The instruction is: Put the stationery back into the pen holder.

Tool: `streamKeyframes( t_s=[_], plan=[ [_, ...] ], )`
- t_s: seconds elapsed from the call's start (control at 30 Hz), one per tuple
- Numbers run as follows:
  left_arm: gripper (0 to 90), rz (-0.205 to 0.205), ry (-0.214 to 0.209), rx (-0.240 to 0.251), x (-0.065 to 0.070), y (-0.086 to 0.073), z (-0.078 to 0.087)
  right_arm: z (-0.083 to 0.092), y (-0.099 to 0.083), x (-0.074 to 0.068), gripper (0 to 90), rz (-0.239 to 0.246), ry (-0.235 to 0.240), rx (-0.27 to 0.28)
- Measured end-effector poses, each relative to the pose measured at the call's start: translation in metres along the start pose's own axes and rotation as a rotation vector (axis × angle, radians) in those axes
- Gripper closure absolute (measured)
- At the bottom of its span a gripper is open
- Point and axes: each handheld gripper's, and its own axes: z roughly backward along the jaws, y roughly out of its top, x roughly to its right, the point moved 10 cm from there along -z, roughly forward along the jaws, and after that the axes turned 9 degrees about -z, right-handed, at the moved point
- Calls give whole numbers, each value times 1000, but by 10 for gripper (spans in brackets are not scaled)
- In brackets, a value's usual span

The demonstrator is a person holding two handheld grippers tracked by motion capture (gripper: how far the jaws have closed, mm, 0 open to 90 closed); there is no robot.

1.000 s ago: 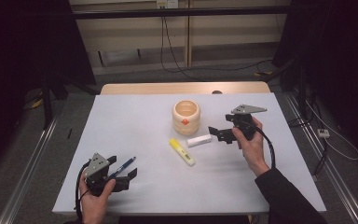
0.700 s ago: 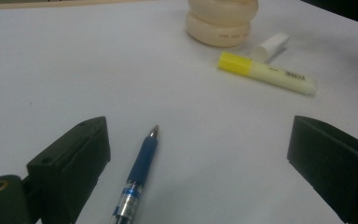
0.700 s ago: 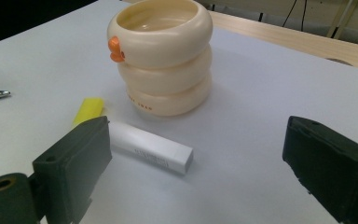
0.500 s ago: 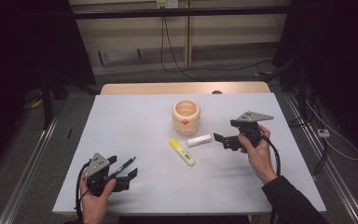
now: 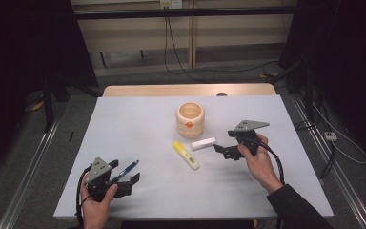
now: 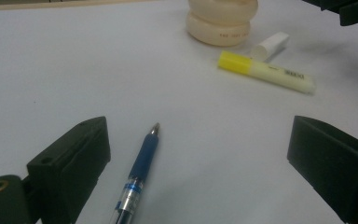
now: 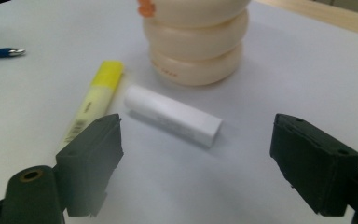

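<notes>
Left claw [image 5: 124,182] sits released near the counter's [image 5: 133,129] front edge, its jaws wide around a blue pen [image 6: 142,163] — no pinch on it. Right claw [image 7: 196,161], jaws just narrowing yet nothing clamped, faces the white stick [image 7: 172,115]. Beside that lies the yellow highlighter [image 7: 93,98], then the cream ringed cup [image 7: 196,39] beyond.

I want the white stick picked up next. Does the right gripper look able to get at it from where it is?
Probably yes. The right gripper faces the white stick with open jaws and bare table between; the yellow highlighter and wooden holder lie beside and behind it.
</notes>
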Motion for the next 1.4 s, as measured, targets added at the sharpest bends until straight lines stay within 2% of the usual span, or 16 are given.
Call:
streamKeyframes(
  t_s=[0.1,0.17,0.23,0.37,0.53,0.6,0.7,0.8,0.83,0.93,1.0,1.13,1.33,1.4],
  plan=[
    [59,-1,-3,-1,0,0,-1,-1,-1,-2,157,34,-10,-21],
    [59,-2,-3,0,0,0,-1,-2,1,-4,158,73,4,-13],
    [59,1,-5,-1,0,0,-2,-2,0,-7,134,107,21,-29],
    [59,-3,-8,-4,1,0,-2,-2,7,-18,120,73,124,-16],
    [59,-8,-10,-3,1,0,-3,-10,20,-29,114,141,212,-5],
    [59,-8,-11,-2,1,0,-3,-18,23,-30,133,205,194,-33],
    [59,-10,-13,-2,1,0,-3,-31,21,-35,134,221,235,-96],
    [59,-8,-15,-1,1,0,-3,-40,17,-34,155,294,223,-169],
    [59,-7,-15,-2,1,0,-3,-42,16,-35,171,314,233,-185],
    [59,-12,-11,-6,2,0,-3,-48,16,-33,176,341,235,-209],
    [59,-10,-15,-4,2,1,-3,-49,16,-32,218,361,254,-230],
    [59,-19,-17,-8,2,0,-3,-52,18,-28,223,407,271,-264],
    [59,-14,-19,-9,3,0,-4,-59,16,-24,280,531,290,-372],
    [59,-15,-21,-11,3,0,-4,-62,15,-25,289,551,293,-398]
  ],
)
